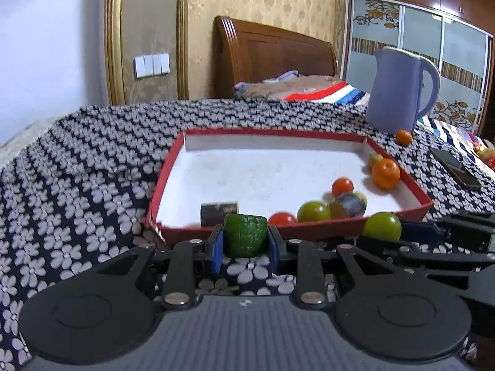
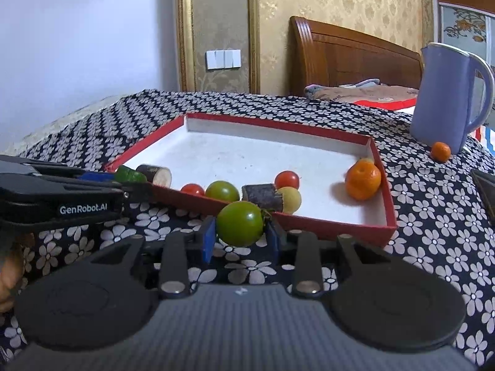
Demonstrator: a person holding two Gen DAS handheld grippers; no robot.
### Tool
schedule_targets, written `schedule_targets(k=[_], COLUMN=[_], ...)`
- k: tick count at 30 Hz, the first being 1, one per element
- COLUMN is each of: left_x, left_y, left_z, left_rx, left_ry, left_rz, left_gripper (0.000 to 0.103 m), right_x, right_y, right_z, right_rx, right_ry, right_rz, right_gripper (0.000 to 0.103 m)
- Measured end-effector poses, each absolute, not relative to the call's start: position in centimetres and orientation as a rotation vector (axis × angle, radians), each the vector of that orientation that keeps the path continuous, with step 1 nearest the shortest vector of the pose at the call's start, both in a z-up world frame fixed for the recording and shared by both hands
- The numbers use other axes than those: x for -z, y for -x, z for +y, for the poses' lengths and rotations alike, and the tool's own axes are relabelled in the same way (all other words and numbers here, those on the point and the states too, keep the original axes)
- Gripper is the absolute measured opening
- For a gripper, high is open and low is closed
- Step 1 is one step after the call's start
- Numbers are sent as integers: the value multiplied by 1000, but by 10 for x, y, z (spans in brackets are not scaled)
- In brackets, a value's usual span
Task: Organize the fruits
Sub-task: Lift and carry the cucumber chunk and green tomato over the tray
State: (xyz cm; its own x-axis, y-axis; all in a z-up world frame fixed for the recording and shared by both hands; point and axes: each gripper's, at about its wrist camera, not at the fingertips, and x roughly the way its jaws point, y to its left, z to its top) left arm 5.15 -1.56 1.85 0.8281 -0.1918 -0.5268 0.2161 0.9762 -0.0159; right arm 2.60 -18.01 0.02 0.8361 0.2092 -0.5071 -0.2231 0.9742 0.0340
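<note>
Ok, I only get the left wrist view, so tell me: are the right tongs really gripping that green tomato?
Observer: Yes. The right tongs pinch the green tomato between both pads, in front of the tray.
Operator: What's the blur in the tray's near side?
Observer: A dark chunk touching a pale yellow fruit.
Operator: And the dark block behind my green piece?
Observer: Its end is cut and pale inside.
</note>
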Motion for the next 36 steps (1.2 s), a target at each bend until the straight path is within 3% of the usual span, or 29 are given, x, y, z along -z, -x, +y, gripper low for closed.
schedule_targets(k=[21,36], left_x=[-65,-58], left_y=[-85,-101], left_z=[-30,-38], left_rx=[198,185], left_ry=[-67,-76], left_rz=[481,503], left_gripper=[28,28], right_x=[-51,-50], right_y=[-61,-78], right_z=[-202,-208], right_rx=[-135,-115], right_ry=[-46,-43], right_rz=[437,453], right_gripper=[32,32])
